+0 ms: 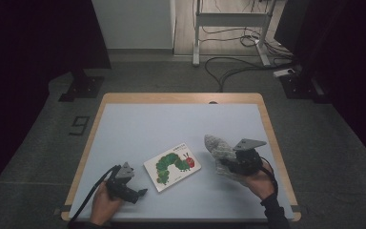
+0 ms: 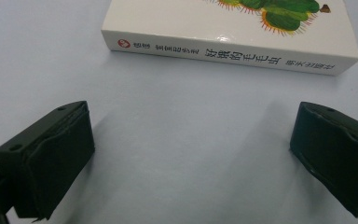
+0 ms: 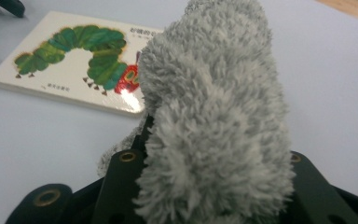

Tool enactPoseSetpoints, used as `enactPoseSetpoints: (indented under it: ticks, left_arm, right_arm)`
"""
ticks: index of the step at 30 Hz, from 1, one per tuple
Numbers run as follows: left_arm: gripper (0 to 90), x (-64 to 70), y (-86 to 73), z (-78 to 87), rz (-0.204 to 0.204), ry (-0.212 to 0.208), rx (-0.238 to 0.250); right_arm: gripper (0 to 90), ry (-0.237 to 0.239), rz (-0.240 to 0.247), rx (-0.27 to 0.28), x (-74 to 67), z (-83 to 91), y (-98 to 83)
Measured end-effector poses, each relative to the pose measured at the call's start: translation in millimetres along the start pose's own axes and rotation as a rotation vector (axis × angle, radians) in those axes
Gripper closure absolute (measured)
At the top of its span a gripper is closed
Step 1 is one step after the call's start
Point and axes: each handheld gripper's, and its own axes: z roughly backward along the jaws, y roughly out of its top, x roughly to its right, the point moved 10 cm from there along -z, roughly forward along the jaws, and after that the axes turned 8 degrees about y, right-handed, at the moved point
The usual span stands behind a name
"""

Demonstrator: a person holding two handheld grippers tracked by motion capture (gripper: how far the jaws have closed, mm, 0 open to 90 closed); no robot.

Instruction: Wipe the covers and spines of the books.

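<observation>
A white picture book (image 1: 172, 166) with a green caterpillar on its cover lies flat near the table's front middle; its spine (image 2: 223, 52) faces my left gripper. My left gripper (image 1: 139, 194) rests low at the front left, pointing right, its jaws wide open on bare table (image 2: 191, 149). My right gripper (image 1: 225, 162) at the front right is shut on a fluffy grey cloth (image 1: 220, 149), held a little above the table. In the right gripper view the grey cloth (image 3: 214, 116) bulges up between the jaws, with the book (image 3: 74, 60) beyond it.
The table has a pale blue-grey mat (image 1: 171, 124) with a wooden rim (image 1: 181, 98). Beyond it are dark floor, cables (image 1: 233, 67) and a white stand's legs (image 1: 228, 28).
</observation>
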Motion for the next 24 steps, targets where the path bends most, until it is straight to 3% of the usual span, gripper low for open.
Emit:
enactPoseSetpoints:
  ticks: [24]
  left_arm:
    - [0.0, -0.1, -0.1, 0.1, -0.001, 0.001, -0.001]
  right_arm:
    - [60.6, 0.033, 0.076, 0.004, -23.2, -52.8, 38.5]
